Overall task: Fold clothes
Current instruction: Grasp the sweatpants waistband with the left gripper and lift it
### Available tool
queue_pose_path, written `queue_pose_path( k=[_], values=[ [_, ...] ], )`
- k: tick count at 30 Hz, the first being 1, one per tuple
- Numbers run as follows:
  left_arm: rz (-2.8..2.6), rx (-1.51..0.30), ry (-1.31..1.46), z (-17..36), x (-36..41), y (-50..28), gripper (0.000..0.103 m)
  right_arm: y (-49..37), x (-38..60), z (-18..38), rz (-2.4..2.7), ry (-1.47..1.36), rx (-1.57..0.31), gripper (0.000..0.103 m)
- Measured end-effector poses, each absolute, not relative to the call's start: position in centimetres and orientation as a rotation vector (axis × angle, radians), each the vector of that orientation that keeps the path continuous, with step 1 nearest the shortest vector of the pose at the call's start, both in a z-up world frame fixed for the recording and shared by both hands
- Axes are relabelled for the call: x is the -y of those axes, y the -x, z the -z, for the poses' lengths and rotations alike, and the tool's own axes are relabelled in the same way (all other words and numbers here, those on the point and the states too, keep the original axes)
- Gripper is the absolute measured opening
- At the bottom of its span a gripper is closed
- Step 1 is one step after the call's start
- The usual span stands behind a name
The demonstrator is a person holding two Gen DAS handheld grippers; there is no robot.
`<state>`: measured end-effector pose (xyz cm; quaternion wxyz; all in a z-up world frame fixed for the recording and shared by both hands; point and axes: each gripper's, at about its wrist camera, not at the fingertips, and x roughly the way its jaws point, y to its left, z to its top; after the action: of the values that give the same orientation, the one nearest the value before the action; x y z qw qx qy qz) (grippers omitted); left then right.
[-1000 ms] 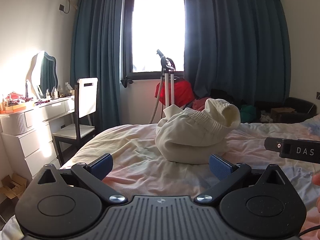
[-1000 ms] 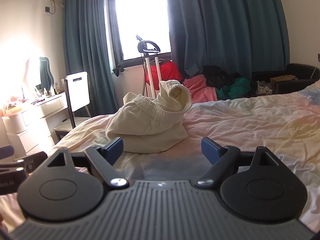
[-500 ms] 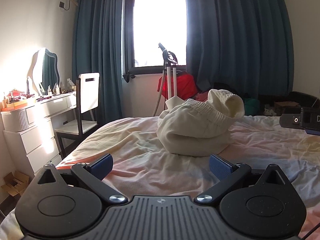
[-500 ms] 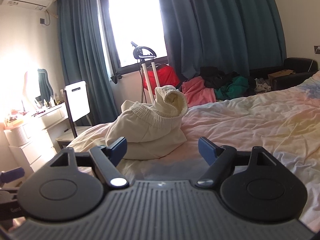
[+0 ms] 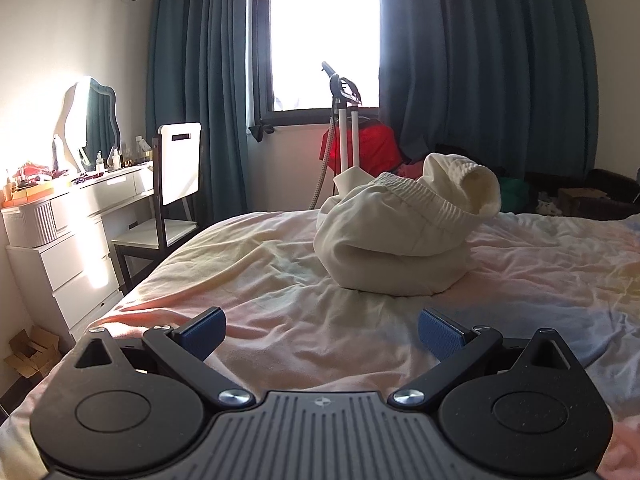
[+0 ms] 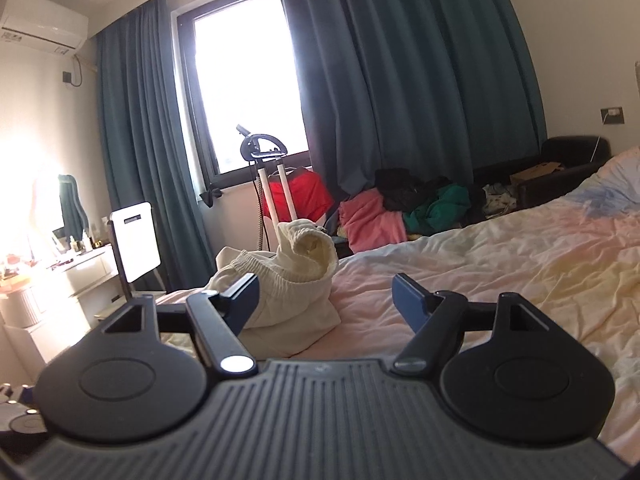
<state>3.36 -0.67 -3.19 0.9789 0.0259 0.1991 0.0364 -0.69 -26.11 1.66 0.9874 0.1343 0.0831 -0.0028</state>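
Note:
A cream garment with an elastic waistband [image 5: 404, 236] lies bundled in a rough fold on the bed [image 5: 260, 280], one cuff sticking up. It also shows in the right wrist view [image 6: 296, 292], left of centre. My left gripper [image 5: 322, 332] is open and empty, low over the sheet, short of the bundle. My right gripper [image 6: 326, 300] is open and empty, held back from the bundle; its left finger overlaps the bundle in the view.
A pastel sheet covers the bed [image 6: 500, 272]. A white chair [image 5: 176, 184] and a white dresser with a mirror [image 5: 64, 232] stand at the left. A garment steamer [image 6: 272, 184] and a pile of coloured clothes [image 6: 400, 212] sit under the window.
Both grippers pulled back from the bundle and tilted upward. The right gripper has left the left wrist view. The bundle has not moved.

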Motion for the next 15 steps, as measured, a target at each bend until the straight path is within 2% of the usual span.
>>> queue_pose_path(
  k=[3,6,8,15],
  values=[
    [-0.078,-0.427,-0.060,3.1,1.3,-5.2,0.103,0.5,26.9,-1.5,-0.005,-0.304,-0.188,0.074],
    [-0.080,-0.443,-0.093,2.8,2.4,-7.6,0.103,0.3,27.3,-1.4,0.027,-0.287,-0.226,0.054],
    [-0.075,-0.454,-0.124,2.6,3.3,-9.6,0.103,0.1,27.8,-1.1,0.059,-0.288,-0.247,0.030],
    [-0.041,-0.460,-0.079,0.1,6.6,-20.0,0.101,-1.1,30.0,0.3,0.135,-0.360,-0.289,0.027]
  ],
)
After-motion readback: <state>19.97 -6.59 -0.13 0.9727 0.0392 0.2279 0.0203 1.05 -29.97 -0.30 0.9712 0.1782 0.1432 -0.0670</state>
